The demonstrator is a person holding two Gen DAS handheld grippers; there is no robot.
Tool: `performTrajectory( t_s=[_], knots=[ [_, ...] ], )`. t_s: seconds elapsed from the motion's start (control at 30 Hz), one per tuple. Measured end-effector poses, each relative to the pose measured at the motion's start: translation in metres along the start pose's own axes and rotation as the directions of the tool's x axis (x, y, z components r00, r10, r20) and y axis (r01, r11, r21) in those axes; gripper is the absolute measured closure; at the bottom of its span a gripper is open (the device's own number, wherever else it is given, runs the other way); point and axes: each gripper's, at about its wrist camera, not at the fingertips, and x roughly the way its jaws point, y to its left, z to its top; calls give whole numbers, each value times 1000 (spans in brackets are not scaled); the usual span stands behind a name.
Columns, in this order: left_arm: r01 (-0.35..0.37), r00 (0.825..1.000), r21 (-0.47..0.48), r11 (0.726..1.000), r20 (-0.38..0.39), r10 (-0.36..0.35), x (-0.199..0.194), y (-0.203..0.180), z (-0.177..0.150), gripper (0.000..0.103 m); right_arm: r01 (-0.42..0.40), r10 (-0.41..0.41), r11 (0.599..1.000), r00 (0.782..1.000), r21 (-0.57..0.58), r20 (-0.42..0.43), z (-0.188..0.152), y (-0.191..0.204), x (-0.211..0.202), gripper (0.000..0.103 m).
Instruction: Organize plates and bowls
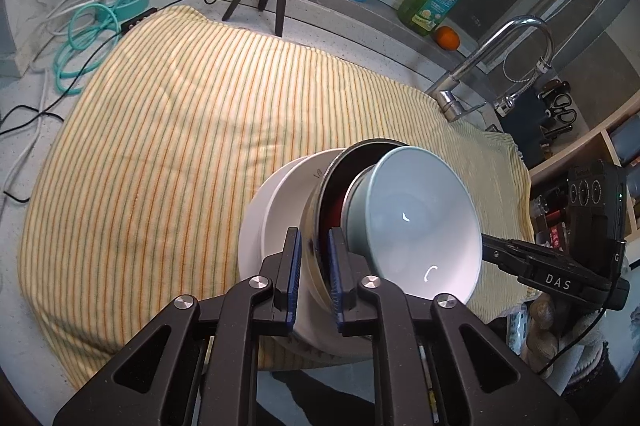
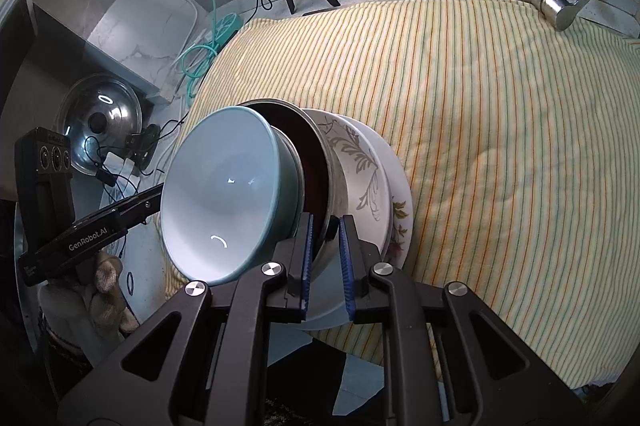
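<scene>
Two hand-held grippers point(image 1: 314, 260) point(image 2: 326, 252) pinching steel-rimmed bowl point(image 1: 320, 222), glossy blue bowl point(image 1: 416, 222) nested inside, striped towel point(image 1: 180, 129).

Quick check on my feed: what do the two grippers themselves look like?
Both match: matte black linkage frames with triangular cutouts, silver round pivot bolts and blue ribbed pads. The left gripper reads "GenRobot.AI" in white on its side, the right gripper "DAS". Each carries a black three-lens camera box, with a thin black cable.

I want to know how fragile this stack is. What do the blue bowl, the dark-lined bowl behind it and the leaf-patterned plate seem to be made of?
Blue bowl: likely glazed ceramic, with sharp light glints inside. Dark-lined bowl: probably metal, its outer wall brushed and silvery. Leaf-patterned plate: likely glazed ceramic, smooth white with a printed motif.
</scene>
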Motion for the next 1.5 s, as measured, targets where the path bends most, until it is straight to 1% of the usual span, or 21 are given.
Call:
performTrajectory(
  t_s=[0.13,0.2,0.27,0.3,0.33,0.43,0.47,0.5,0.63,0.67,0.7,0.73,0.8,0.87,0.93,1.0,1.1,1.27,1.5],
  knots=[
    [-15,1000,5,1000,8,15,-3,-1,-2,86,13,-13,1000,1000,-11,17,-3,1,-6,87],
    [-19,1000,6,1000,12,19,-4,-1,-3,85,12,-12,1000,1000,-8,23,-4,-1,-9,79],
    [-29,999,4,1000,19,29,-5,0,-4,80,16,-15,1000,999,-8,31,-5,-1,-13,73],
    [-38,999,5,999,28,38,-7,-1,-5,74,20,-20,1000,999,-10,38,-5,-1,-15,72],
    [-42,999,7,999,35,42,-9,-1,-6,72,27,-27,1000,999,-16,46,-5,0,-17,71],
    [-59,997,18,998,56,58,-15,-2,-8,71,48,-46,998,996,-36,77,-7,2,-28,67],
    [-64,996,23,998,61,63,-17,-3,-8,70,53,-49,998,995,-41,88,-7,2,-32,63],
    [-71,995,29,997,68,69,-19,-4,-9,66,58,-53,997,994,-46,99,-8,3,-35,59],
    [-101,990,67,993,101,94,-30,-14,-15,62,95,-82,992,985,-79,153,-12,11,-51,52],
    [-107,989,77,991,107,99,-32,-17,-17,58,103,-88,991,983,-89,163,-13,13,-53,49],
    [-118,987,89,989,116,107,-34,-21,-19,50,111,-94,989,981,-96,172,-15,16,-55,46],
    [-129,985,98,987,126,116,-36,-24,-21,46,121,-100,987,978,-105,182,-16,19,-57,44],
    [-155,980,117,981,142,138,-40,-31,-23,45,141,-113,982,973,-126,203,-20,24,-62,40],
    [-186,973,132,974,165,163,-44,-38,-26,41,159,-126,977,967,-139,221,-24,28,-65,37],
    [-216,964,138,967,189,188,-48,-44,-29,34,168,-131,975,962,-142,238,-28,30,-69,33],
    [-233,957,131,963,210,203,-53,-45,-32,34,173,-135,975,958,-137,252,-32,30,-72,26],
    [-247,952,122,961,215,217,-55,-48,-36,32,177,-140,977,954,-122,266,-37,28,-76,22],
    [-253,951,109,961,212,226,-55,-50,-41,31,185,-148,977,947,-105,285,-43,27,-81,20],
    [-268,945,123,956,228,236,-60,-53,-45,31,178,-142,979,946,-100,292,-47,30,-82,17]
  ],
)
